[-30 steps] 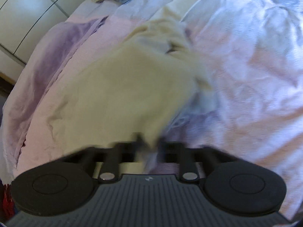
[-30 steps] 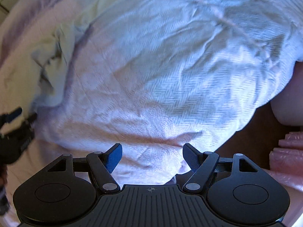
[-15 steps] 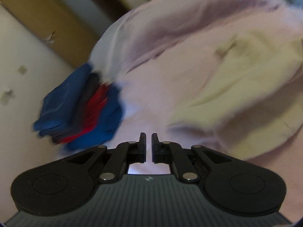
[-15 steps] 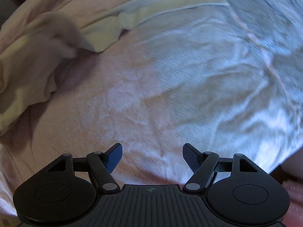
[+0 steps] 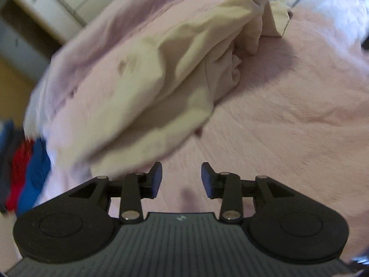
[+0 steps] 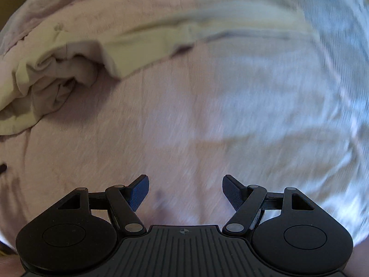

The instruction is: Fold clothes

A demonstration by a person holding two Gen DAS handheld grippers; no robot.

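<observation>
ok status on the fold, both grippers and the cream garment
Left gripper open, empty. Right gripper open, empty. Cream garment lies bunched on the pink bedcover, unfolded. Nothing in the way.

Left claw (image 5: 181, 180) now parted, garment (image 5: 161, 76) released.

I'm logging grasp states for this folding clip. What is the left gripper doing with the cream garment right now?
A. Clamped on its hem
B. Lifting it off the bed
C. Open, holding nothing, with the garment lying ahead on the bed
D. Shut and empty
C: the left gripper has its jaws spread with only pink bedspread between them, and the cream garment lies crumpled beyond.
</observation>
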